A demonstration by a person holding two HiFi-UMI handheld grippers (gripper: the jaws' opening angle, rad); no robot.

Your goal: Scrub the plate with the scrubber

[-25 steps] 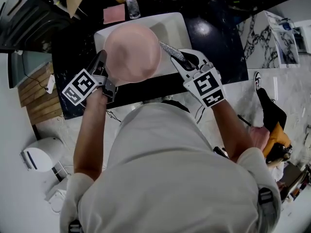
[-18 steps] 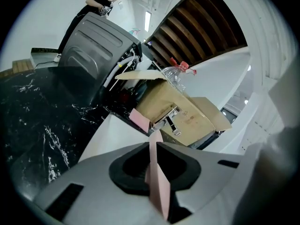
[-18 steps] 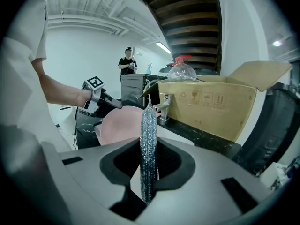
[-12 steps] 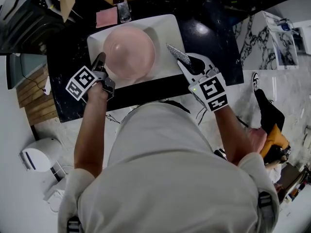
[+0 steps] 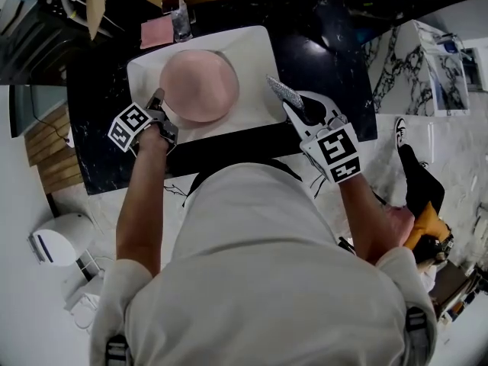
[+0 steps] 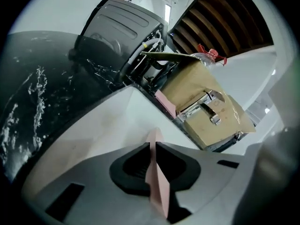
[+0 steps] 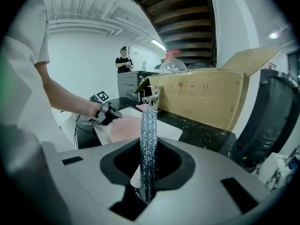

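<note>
A round pink plate (image 5: 198, 86) hangs over the white sink basin (image 5: 255, 52). My left gripper (image 5: 158, 107) is shut on the plate's near-left rim. In the left gripper view the pink rim (image 6: 157, 184) stands edge-on between the black pads (image 6: 136, 165), and the jaws have just closed a little further on it. My right gripper (image 5: 299, 107) is shut on a silver mesh scrubber (image 5: 283, 91), held off the plate's right side with a gap between them. In the right gripper view the scrubber (image 7: 148, 135) rises upright from the jaws, with the plate (image 7: 125, 128) and left gripper (image 7: 105, 114) beyond.
A black marble counter (image 5: 324, 48) surrounds the sink. Behind the sink are a chrome faucet (image 5: 181, 23), a pink sponge (image 5: 156, 31) and a cardboard box (image 7: 206, 95). A person (image 7: 123, 60) stands far back in the room.
The plate has sunk lower towards the basin with my left gripper on its rim. The scrubber, close to the plate's right edge a second ago, now stands apart from it to the right.
</note>
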